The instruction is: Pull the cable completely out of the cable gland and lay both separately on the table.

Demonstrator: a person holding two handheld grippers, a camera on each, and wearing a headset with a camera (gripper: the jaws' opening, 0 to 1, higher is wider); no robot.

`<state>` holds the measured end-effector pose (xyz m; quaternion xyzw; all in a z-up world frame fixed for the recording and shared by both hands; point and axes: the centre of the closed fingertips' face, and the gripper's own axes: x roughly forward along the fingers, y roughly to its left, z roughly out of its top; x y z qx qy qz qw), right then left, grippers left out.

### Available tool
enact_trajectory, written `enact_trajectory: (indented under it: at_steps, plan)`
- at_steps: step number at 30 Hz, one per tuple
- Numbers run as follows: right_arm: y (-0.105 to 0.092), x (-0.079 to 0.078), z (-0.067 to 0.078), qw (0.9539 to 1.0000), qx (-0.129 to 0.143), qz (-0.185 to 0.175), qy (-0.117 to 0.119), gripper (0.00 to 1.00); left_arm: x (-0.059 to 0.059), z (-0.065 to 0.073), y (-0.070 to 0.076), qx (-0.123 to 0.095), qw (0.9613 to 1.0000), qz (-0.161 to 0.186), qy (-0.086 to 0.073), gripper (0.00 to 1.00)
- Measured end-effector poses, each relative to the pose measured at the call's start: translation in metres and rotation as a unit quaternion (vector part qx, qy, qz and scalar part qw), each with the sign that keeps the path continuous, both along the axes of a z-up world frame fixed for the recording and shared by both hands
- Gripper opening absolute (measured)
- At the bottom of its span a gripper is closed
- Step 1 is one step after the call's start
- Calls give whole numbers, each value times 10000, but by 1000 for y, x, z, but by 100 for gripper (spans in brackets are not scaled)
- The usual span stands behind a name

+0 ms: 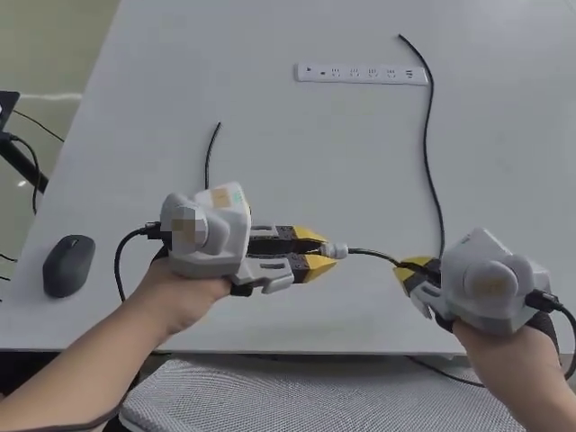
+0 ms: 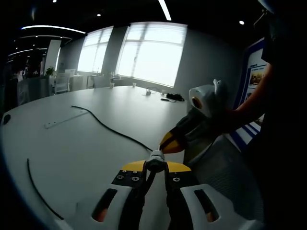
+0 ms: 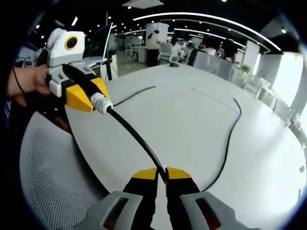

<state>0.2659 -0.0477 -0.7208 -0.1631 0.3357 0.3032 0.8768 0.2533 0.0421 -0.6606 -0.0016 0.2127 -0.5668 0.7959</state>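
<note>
Left gripper (image 1: 320,251) is held level over the near edge of the white table (image 1: 270,117), jaws pointing toward the right gripper (image 1: 407,271). The left jaws are closed down on the cable gland (image 1: 335,251), a small pale grey fitting that sticks out just past the yellow fingertips (image 2: 178,166). The black cable (image 1: 371,255) is seated in the gland and not pulled out. It leaves the gland's free end and runs in a shallow sag straight into the right gripper. In the right gripper view the right jaws are pinched together on the cable, with the strand passing between the yellow tips. Gland and grippers are clear of the tabletop, and the two grippers are near each other with a short span of cable between them. Beyond the right gripper the rest of the cable lies on the table, curving away and passing just beside the right end of a white power strip (image 1: 363,74). A separate short black cable piece (image 1: 211,151) lies on the table behind the left gripper. A dark computer mouse (image 1: 68,265) sits at the table's left edge. A mesh chair back (image 1: 270,396) is below the table's front edge.
</note>
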Motion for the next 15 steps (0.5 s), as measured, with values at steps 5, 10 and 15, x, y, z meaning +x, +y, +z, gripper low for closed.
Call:
enact_trajectory:
  at_steps: [5, 10, 15]
  plan:
    - [0, 0, 6, 9993, -263, 212, -158, 2, 2, 0, 2, 14, 10000, 34, 4, 15]
    - [16, 0, 24, 9966, -315, 641, -419, 10, 3, 1, 3, 7, 10000, 31, 25, 15]
    - [41, -2, 43, 9869, -614, 1241, -826, 13, 2, 1, 3, 16, 10000, 3, 26, 15]
